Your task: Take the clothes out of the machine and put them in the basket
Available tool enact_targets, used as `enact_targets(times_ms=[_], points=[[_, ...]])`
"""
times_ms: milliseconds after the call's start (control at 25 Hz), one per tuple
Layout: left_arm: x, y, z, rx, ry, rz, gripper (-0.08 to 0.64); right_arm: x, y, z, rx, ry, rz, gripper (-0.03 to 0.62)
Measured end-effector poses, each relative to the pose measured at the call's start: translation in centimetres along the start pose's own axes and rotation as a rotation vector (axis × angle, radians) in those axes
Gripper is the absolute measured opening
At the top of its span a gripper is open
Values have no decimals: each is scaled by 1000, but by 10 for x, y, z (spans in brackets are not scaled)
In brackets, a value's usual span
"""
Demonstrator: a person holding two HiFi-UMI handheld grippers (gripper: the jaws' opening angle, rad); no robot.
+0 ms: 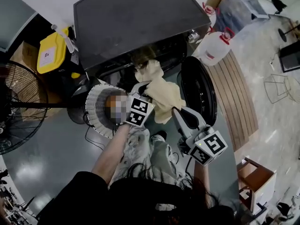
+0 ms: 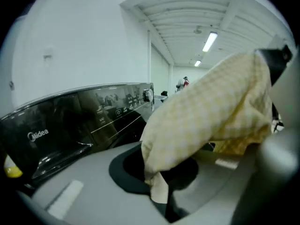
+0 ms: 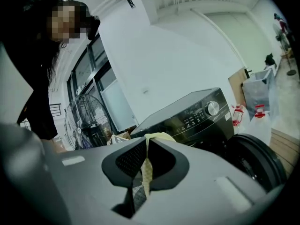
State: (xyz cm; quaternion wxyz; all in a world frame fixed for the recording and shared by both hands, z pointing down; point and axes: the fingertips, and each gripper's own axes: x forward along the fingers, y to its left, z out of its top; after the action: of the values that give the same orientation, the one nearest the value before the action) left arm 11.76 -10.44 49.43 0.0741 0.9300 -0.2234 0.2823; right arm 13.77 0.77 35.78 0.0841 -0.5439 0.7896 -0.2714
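Observation:
A pale yellow checked cloth (image 1: 163, 96) hangs in front of the dark washing machine (image 1: 136, 18), whose round door (image 1: 199, 90) stands open to the right. My left gripper (image 1: 143, 90) is shut on the cloth's left side; in the left gripper view the cloth (image 2: 211, 111) bulges out of that gripper (image 2: 159, 189). My right gripper (image 1: 174, 111) is shut on its lower right edge, and a thin strip of cloth (image 3: 148, 165) is pinched in that gripper (image 3: 144, 179). The white ribbed basket (image 1: 96, 102) stands on the floor just left of the left gripper.
A floor fan (image 1: 18, 107) stands at the far left, a yellow jug (image 1: 51, 55) beside the machine. To the right are a white jug (image 1: 215, 48), a wooden slatted board (image 1: 239, 93) and a small wooden stand (image 1: 255, 179). More cloth (image 1: 150, 69) hangs at the machine's opening.

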Motion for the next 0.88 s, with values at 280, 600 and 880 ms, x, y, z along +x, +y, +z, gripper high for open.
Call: enact_targets(times_ms=[280,600,880], points=[[-55,4,48,-250,-168,-47,14,-20,-14,0,-34,44,-62,37],[-130,-11,133,-251,-405,-80,14,-26,-7,-1,-98,80,-63,83],[-202,-20,187,-201,-552,-45,14,-15,18,-1,-142,98,27,275]])
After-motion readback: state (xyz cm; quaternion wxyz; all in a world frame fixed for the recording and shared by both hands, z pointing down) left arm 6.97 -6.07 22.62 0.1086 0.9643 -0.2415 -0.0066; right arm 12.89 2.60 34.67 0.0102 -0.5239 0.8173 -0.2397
